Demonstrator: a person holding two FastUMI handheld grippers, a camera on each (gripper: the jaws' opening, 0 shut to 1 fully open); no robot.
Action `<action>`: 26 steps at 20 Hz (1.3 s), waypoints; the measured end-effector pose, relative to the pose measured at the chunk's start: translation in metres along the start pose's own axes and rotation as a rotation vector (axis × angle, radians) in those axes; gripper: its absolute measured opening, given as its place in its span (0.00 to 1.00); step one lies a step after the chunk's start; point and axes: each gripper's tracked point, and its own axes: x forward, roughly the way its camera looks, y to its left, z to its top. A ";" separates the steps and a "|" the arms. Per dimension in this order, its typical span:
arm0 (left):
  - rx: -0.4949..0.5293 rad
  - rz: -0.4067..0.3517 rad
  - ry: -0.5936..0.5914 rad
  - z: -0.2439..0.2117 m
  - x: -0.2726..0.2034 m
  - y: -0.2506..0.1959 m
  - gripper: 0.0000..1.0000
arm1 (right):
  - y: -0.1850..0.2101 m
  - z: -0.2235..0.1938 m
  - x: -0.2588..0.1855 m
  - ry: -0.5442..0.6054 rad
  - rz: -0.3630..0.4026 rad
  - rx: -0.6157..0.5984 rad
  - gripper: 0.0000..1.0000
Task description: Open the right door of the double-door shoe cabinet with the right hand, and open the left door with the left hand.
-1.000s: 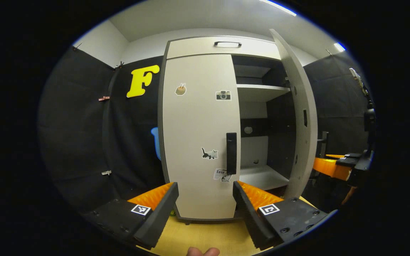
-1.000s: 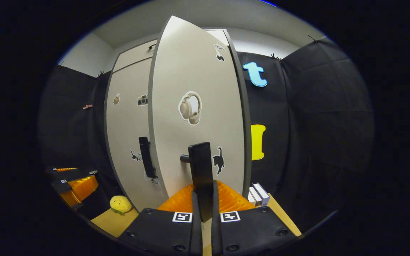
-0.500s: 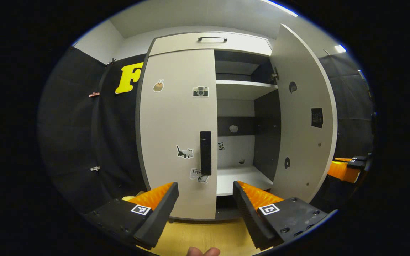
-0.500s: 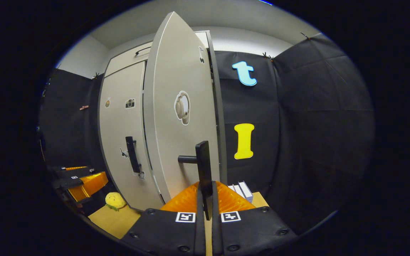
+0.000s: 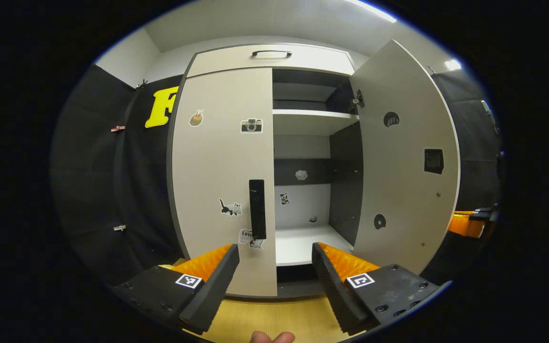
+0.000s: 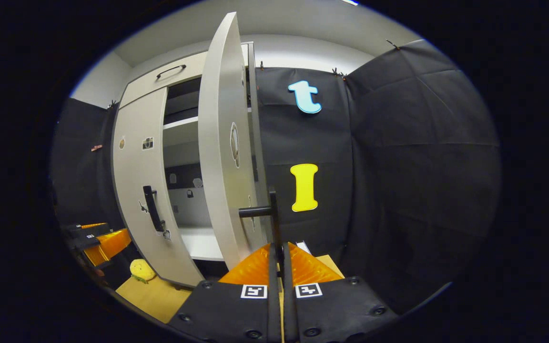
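The double-door shoe cabinet (image 5: 274, 55) stands on a yellow wooden worktop (image 5: 274, 319) against the black booth wall.

Right door (image 5: 405, 157): swung wide open, its inner face showing in the left gripper view. In the right gripper view it appears nearly edge-on (image 6: 222, 143). Its black handle (image 6: 273, 219) runs down between the jaws of the right gripper (image 6: 278, 267), which are pressed together on it.

Left door (image 5: 222, 176): closed, flush with the cabinet front, carrying several small stickers. Its black vertical handle (image 5: 257, 208) sits at the door's inner edge, untouched.

Left gripper (image 5: 274, 267): jaws spread wide, holding nothing, positioned in front of the cabinet's lower part and apart from the left door handle. It also shows at the lower left of the right gripper view (image 6: 96, 236).

Interior: 1 white shelf (image 5: 312, 119) near the top and 1 white floor panel (image 5: 303, 240) at the bottom are exposed.

A small yellow plush toy (image 6: 142, 270) lies on the worktop beside the cabinet's left side.
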 end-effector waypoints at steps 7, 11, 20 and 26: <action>0.015 -0.003 -0.002 0.003 0.003 -0.004 0.94 | -0.003 -0.003 -0.005 0.018 0.021 0.004 0.07; 0.031 -0.010 0.004 0.004 0.011 -0.003 0.94 | -0.005 -0.003 -0.013 0.029 0.045 0.008 0.08; 0.019 0.031 -0.037 0.020 0.070 0.017 0.94 | -0.056 0.003 -0.019 0.012 -0.104 0.000 0.99; 0.071 0.068 -0.058 0.020 0.124 0.035 0.94 | -0.076 0.014 -0.018 -0.048 -0.174 0.047 0.97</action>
